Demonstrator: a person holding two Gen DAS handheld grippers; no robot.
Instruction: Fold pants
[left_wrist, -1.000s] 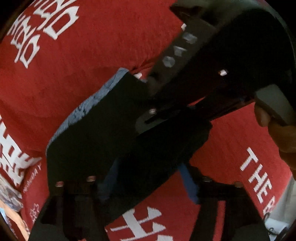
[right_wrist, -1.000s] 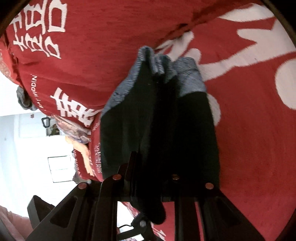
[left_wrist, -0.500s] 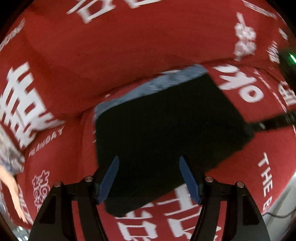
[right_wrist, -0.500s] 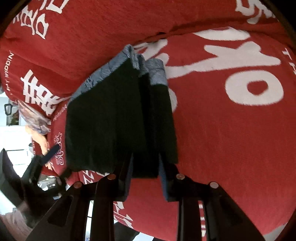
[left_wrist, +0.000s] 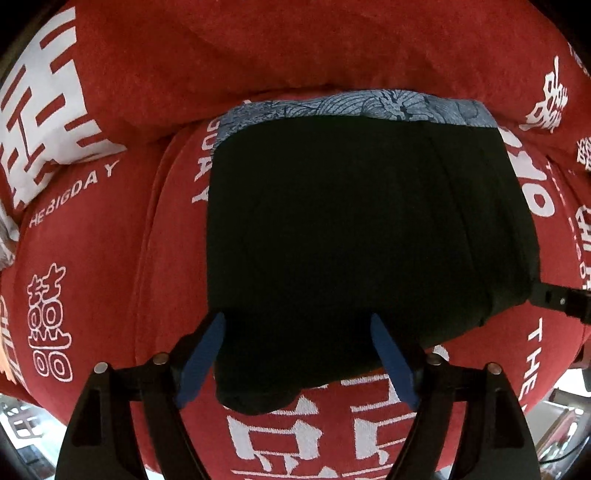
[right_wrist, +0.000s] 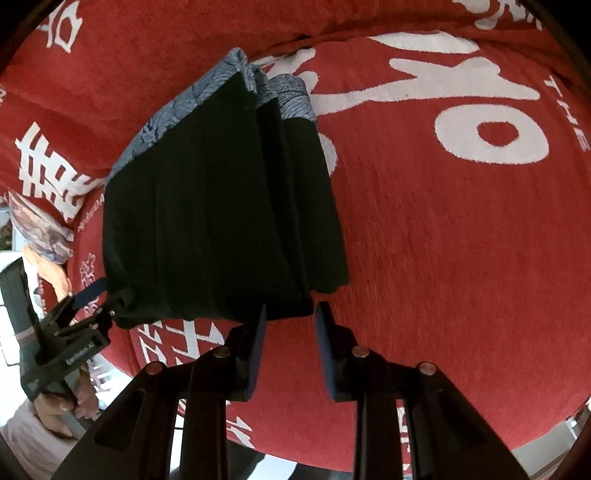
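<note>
Your left gripper (left_wrist: 295, 354) fingers are spreading over the folded pants (left_wrist: 354, 236). Your right gripper (right_wrist: 290, 332) fingers are apart, holding nothing. Lift away gently from the red blanket (right_wrist: 461, 240).

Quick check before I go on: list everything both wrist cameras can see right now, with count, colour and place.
pants: one, black with a blue-grey patterned band at the far edge, folded into a block on the red cover.
cover: one, red with white lettering, spread under the pants and filling most of both views.
patterned cloth: one piece, pale and mottled, at the left edge of the right wrist view; what it is cannot be told.
left gripper: black with blue fingers, opening, astride the near edge of the pants, pads not pressing.
right gripper: black with dark blue fingers, apart, just short of the pants' near corner, nothing between them.
hand: one, holding the left gripper's handle, lower left of the right wrist view.
</note>
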